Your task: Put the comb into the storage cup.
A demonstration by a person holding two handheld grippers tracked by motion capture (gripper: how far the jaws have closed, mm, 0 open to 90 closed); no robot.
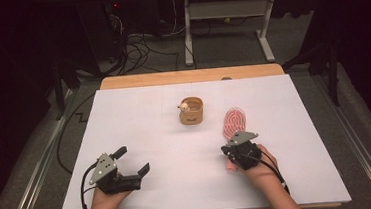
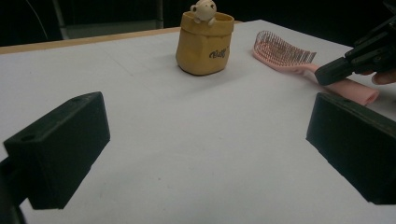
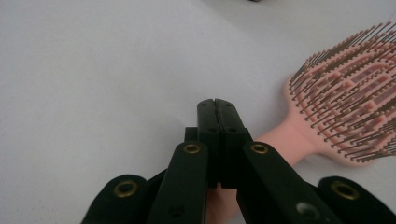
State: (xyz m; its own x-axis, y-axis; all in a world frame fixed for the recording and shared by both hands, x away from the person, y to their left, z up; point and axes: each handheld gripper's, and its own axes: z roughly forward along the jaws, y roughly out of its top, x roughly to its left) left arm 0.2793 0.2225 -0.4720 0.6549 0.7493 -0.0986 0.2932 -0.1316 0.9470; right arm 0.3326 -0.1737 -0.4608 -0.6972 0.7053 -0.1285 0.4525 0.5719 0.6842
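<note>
Pink hairbrush point(image 1: 234, 121) flat on white table point(image 1: 149, 117), handle under right gripper point(image 3: 217, 103) with jaws pressed together above it — bristle head pointing away toward far edge, long axis nearly front-to-back; left gripper point(image 1: 134, 161) spread wide, well apart, holding nothing.

My white table point(image 1: 141, 138) fills mid-frame. Tan pouch point(image 1: 191, 111) sits upper centre. Pink hairbrush point(image 1: 234, 121) lies just right of it.

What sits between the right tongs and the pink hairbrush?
Nothing visible. The right tongs are shut, jaws pressed together just above the pink hairbrush handle, with bare white table around. The tan pouch stands farther back, off that path.
</note>
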